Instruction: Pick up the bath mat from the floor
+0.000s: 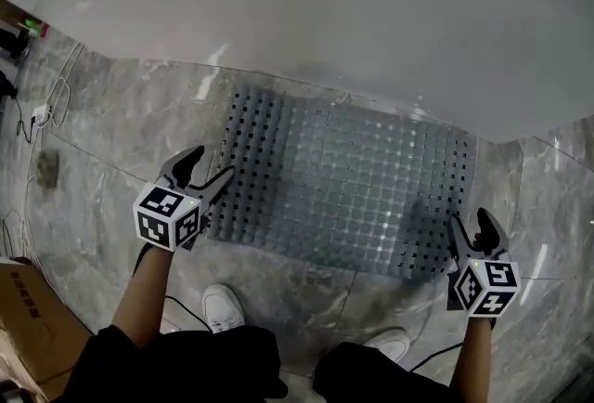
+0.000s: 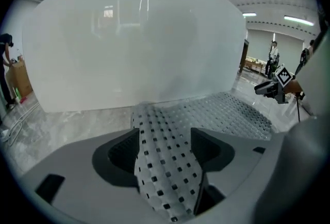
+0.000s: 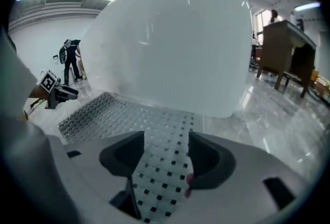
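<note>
A grey perforated bath mat (image 1: 343, 188) lies flat on the marble floor in front of a white bathtub (image 1: 325, 2). My left gripper (image 1: 212, 164) sits at the mat's near left corner with its jaws spread. In the left gripper view (image 2: 165, 140) a strip of the mat (image 2: 232, 112) runs up between the two dark pads, which do not squeeze it. My right gripper (image 1: 471, 223) is at the near right corner, jaws apart too. The right gripper view (image 3: 165, 150) shows the mat (image 3: 103, 109) lying loose between its pads.
The person's white shoes (image 1: 223, 306) stand just behind the mat's near edge. A cardboard box (image 1: 28, 318) is at the lower left and cables (image 1: 46, 113) trail along the left floor. A wooden table (image 3: 283, 47) and people stand farther off.
</note>
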Demonstrator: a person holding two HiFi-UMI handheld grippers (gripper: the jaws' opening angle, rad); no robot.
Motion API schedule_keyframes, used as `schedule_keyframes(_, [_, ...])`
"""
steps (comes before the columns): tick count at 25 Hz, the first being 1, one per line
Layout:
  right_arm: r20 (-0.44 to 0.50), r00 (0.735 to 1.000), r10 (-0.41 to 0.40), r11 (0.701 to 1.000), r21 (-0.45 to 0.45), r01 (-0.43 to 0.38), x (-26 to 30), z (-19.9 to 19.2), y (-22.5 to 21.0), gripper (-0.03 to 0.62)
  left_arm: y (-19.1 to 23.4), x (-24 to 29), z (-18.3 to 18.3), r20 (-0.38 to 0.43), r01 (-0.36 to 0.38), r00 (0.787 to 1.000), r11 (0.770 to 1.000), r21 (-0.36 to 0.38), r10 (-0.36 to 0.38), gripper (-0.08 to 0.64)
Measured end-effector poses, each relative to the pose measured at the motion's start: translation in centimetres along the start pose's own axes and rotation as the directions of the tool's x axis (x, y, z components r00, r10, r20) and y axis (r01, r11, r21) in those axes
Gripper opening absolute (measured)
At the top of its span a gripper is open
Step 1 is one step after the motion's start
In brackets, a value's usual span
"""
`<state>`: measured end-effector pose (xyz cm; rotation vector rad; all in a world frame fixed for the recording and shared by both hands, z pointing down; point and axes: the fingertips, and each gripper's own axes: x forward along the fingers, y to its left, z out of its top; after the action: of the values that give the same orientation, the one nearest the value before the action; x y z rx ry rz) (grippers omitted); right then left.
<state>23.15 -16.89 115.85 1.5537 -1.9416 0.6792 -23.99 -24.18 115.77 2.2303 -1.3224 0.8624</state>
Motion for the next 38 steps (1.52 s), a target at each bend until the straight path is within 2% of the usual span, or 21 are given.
schedule_keyframes(5, [-0.226, 0.974, 0.006, 0.999, 0.053, 0.006, 2.4, -7.0, -1.0, 0.291, 1.1, 2.2, -4.7, -0.114, -0.009, 0.994, 0.997, -0.081, 0.000, 0.343])
schedule_keyframes(9, [-0.348, 0.937, -0.026, 0.995, 0.077, 0.056, 3.2, -9.7, -2.2, 0.308, 1.9, 3.1, -7.4, -0.224, -0.035, 0.975, 0.996, -0.079, 0.016, 0.367])
schedule_keyframes(13, [-0.446, 0.895, 0.013, 0.990, 0.128, 0.050, 4.1, -12.0, -2.2, 0.321, 1.6, 4.2, -9.5, -0.298, -0.015, 0.954, 0.997, -0.078, -0.009, 0.370])
schedule_keyframes(16, [-0.468, 0.883, 0.024, 0.989, 0.140, 0.048, 4.4, -12.4, -2.2, 0.327, 1.5, 4.7, -10.3, -0.327, -0.011, 0.945, 0.997, -0.075, -0.014, 0.368])
schedule_keyframes(19, [-0.480, 0.877, 0.026, 0.989, 0.139, 0.047, 4.5, -12.3, -2.3, 0.331, 1.7, 5.3, -10.8, -0.343, -0.026, 0.939, 0.994, -0.104, -0.012, 0.368])
schedule_keyframes(26, [-0.461, 0.888, 0.005, 0.991, 0.120, 0.057, 4.5, -12.3, -2.3, 0.331, 1.5, 5.5, -11.2, -0.344, -0.056, 0.939, 0.995, -0.083, 0.024, 0.364])
schedule_keyframes(30, [-0.465, 0.885, 0.004, 0.993, 0.109, 0.053, 4.4, -12.1, -2.0, 0.329, 0.8, 5.4, -10.9, -0.339, -0.040, 0.941, 0.996, -0.081, 0.010, 0.299])
schedule_keyframes(32, [-0.456, 0.890, 0.010, 0.994, 0.099, 0.040, 4.4, -12.1, -1.6, 0.300, 0.4, 5.3, -10.8, -0.331, -0.033, 0.944, 0.996, -0.082, 0.004, 0.271])
schedule_keyframes(35, [-0.443, 0.896, 0.015, 0.997, 0.077, 0.021, 4.4, -11.8, -0.8, 0.222, -0.1, 5.3, -10.5, -0.319, -0.020, 0.948, 0.997, -0.079, -0.007, 0.236])
schedule_keyframes(38, [-0.430, 0.903, 0.003, 0.999, 0.035, 0.013, 4.4, -11.6, -0.3, 0.188, -0.9, 5.2, -10.1, -0.297, 0.005, 0.954, 0.996, -0.087, -0.031, 0.178])
